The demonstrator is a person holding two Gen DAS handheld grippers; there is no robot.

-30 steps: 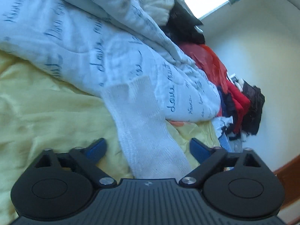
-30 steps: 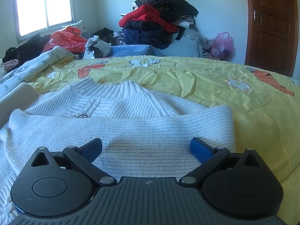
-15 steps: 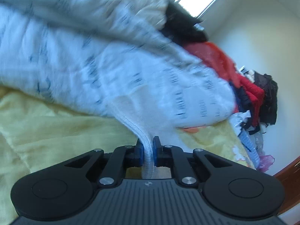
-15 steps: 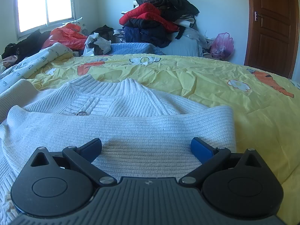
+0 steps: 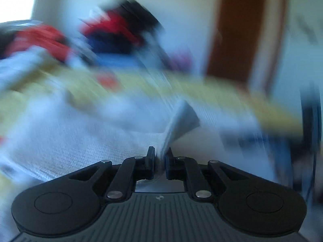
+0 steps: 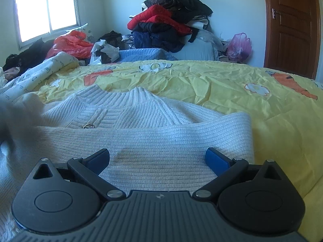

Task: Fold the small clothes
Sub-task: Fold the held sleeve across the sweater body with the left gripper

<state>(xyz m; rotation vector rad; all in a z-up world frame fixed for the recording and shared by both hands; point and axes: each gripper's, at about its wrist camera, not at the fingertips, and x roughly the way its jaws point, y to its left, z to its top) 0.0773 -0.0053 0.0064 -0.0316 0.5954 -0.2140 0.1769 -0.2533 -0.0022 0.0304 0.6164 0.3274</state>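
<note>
A white knitted sweater (image 6: 141, 141) lies flat on the yellow bed sheet (image 6: 222, 84), collar away from me, with one sleeve folded across its body. My right gripper (image 6: 157, 157) rests open over that folded sleeve, with the knit lying between its blue pads. My left gripper (image 5: 160, 155) is shut on the other white sleeve (image 5: 183, 119), whose cuff sticks up beyond the pads. The left wrist view is heavily smeared by motion. A blurred grey shape (image 6: 18, 119) enters the right wrist view at the left edge, over the sweater's shoulder.
A white quilt with writing (image 6: 30, 76) and a red plastic bag (image 6: 70, 44) lie at the bed's far left. A tall pile of clothes (image 6: 169, 24) stands behind the bed, next to a pink bag (image 6: 240, 46). A brown door (image 6: 290, 26) is at the right.
My left gripper closed on the white sleeve, then swung fast from beside the quilt toward the sweater's body, rolling upright as it went. The right gripper stayed still and open.
</note>
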